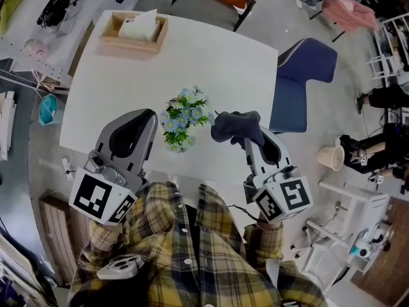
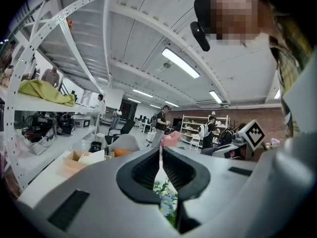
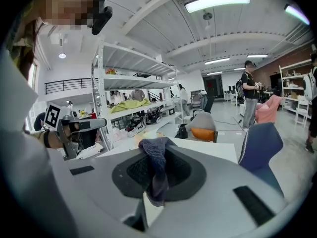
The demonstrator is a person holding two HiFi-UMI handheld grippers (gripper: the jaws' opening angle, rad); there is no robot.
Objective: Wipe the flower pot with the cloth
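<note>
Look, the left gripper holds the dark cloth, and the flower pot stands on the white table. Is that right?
Not quite. It is the right gripper that holds the dark cloth, as the right gripper view shows; the left gripper is shut with nothing in it. The flower pot does stand on the white table.

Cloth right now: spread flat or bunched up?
Bunched up: the cloth is a dark wad pinched in the right gripper, beside the flowers.
</note>
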